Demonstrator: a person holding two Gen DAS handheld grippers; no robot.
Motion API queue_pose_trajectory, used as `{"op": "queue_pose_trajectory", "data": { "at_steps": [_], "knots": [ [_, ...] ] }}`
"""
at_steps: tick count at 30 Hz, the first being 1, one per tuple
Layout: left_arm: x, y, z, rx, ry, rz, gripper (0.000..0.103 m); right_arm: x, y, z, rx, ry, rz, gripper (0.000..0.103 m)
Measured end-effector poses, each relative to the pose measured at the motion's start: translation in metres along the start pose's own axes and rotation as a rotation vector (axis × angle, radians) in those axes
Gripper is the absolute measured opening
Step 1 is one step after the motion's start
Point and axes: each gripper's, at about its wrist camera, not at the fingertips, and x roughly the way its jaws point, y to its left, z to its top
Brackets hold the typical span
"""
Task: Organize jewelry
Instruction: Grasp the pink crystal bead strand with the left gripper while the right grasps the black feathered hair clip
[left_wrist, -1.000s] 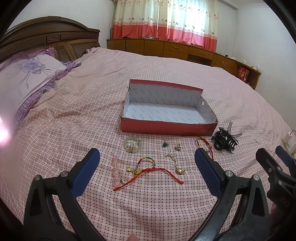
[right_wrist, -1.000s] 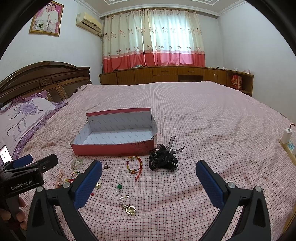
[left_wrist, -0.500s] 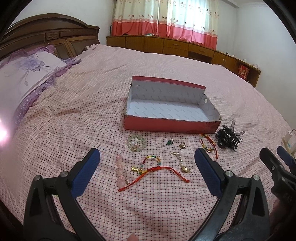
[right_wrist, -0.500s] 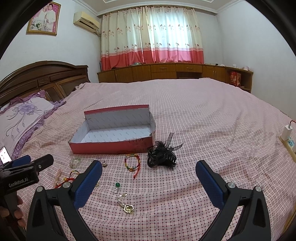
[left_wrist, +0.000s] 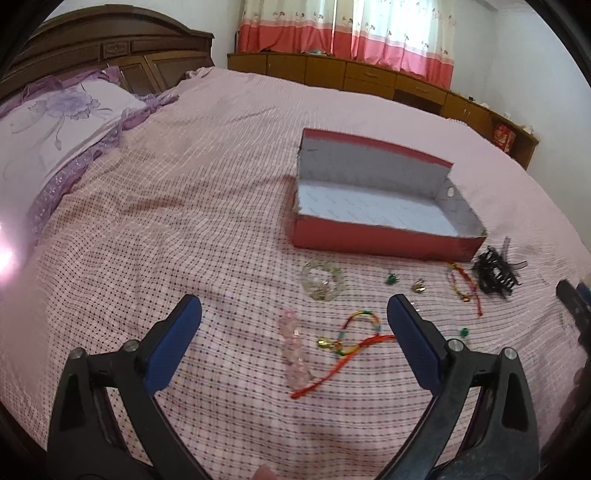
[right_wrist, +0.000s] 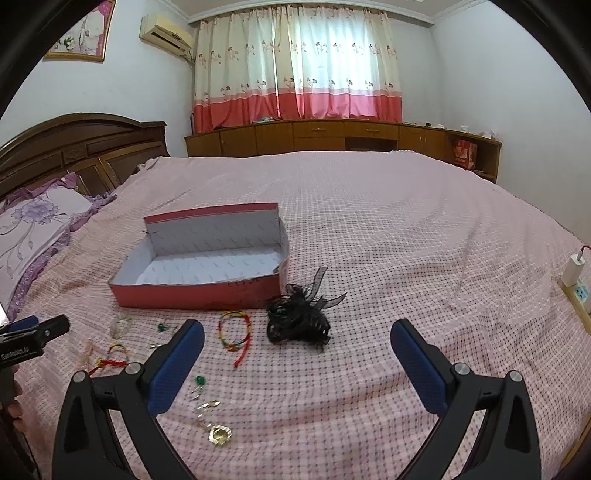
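An open red box (left_wrist: 384, 240) (right_wrist: 199, 291) with a white inside lies on the pink checked bedspread. In front of it lie several pieces: a clear crystal bracelet (left_wrist: 322, 281), a pink bead bracelet (left_wrist: 293, 350), a multicoloured cord bracelet (left_wrist: 360, 325), a red string (left_wrist: 343, 363), a red-yellow bracelet (left_wrist: 461, 282) (right_wrist: 235, 329) and a black hair clip (left_wrist: 495, 275) (right_wrist: 299, 319). My left gripper (left_wrist: 294, 317) hovers open above the pink beads and cords. My right gripper (right_wrist: 297, 341) is open, just short of the hair clip. A gold pendant (right_wrist: 219, 432) lies near its left finger.
A purple floral pillow (left_wrist: 48, 129) and a dark wooden headboard (left_wrist: 103, 48) are at the left. Low wooden cabinets (right_wrist: 332, 136) run under the curtains. A white charger in a power strip (right_wrist: 574, 273) sits at the bed's right edge.
My left gripper has swung left and down, so the box and jewelry now sit further right and nearer. My right gripper has crept forward toward the black hair clip.
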Motion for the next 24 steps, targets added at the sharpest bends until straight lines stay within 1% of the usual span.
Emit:
{"op": "queue_pose_trajectory", "data": {
  "at_steps": [1, 3, 4, 6, 7, 9, 10, 12, 14, 18, 20, 24],
  "knots": [
    [0.002, 0.002, -0.001, -0.003, 0.006, 0.004, 0.089, 0.005, -0.002, 0.001, 0.001, 0.006, -0.002, 0.103],
    [0.008, 0.005, -0.003, -0.007, 0.023, -0.001, 0.080, 0.014, -0.005, 0.002, 0.002, 0.017, -0.006, 0.103],
    [0.012, 0.006, -0.004, -0.009, 0.039, -0.008, 0.078, 0.019, -0.007, 0.002, 0.004, 0.023, -0.010, 0.103],
    [0.018, 0.006, -0.007, -0.005, 0.061, -0.019, 0.067, 0.027, -0.009, 0.003, 0.010, 0.032, -0.012, 0.103],
    [0.021, 0.005, -0.008, -0.002, 0.071, -0.023, 0.065, 0.032, -0.010, 0.003, 0.013, 0.038, -0.013, 0.103],
    [0.028, 0.003, -0.011, 0.006, 0.092, -0.032, 0.054, 0.040, -0.011, 0.004, 0.017, 0.049, -0.018, 0.103],
    [0.033, 0.002, -0.013, 0.011, 0.106, -0.038, 0.051, 0.044, -0.011, 0.003, 0.019, 0.054, -0.020, 0.103],
    [0.039, -0.001, -0.016, 0.025, 0.123, -0.039, 0.038, 0.051, -0.013, 0.003, 0.021, 0.067, -0.024, 0.103],
    [0.045, -0.003, -0.019, 0.043, 0.139, -0.036, 0.030, 0.056, -0.014, 0.002, 0.021, 0.076, -0.029, 0.103],
    [0.055, -0.003, -0.024, 0.056, 0.156, -0.024, 0.021, 0.070, -0.016, 0.002, 0.018, 0.103, -0.048, 0.102],
    [0.058, -0.001, -0.026, 0.049, 0.160, -0.031, 0.019, 0.079, -0.016, 0.003, 0.007, 0.118, -0.049, 0.100],
    [0.061, -0.001, -0.027, 0.046, 0.157, -0.039, 0.017, 0.098, -0.015, 0.003, 0.006, 0.151, -0.034, 0.099]
  ]
}}
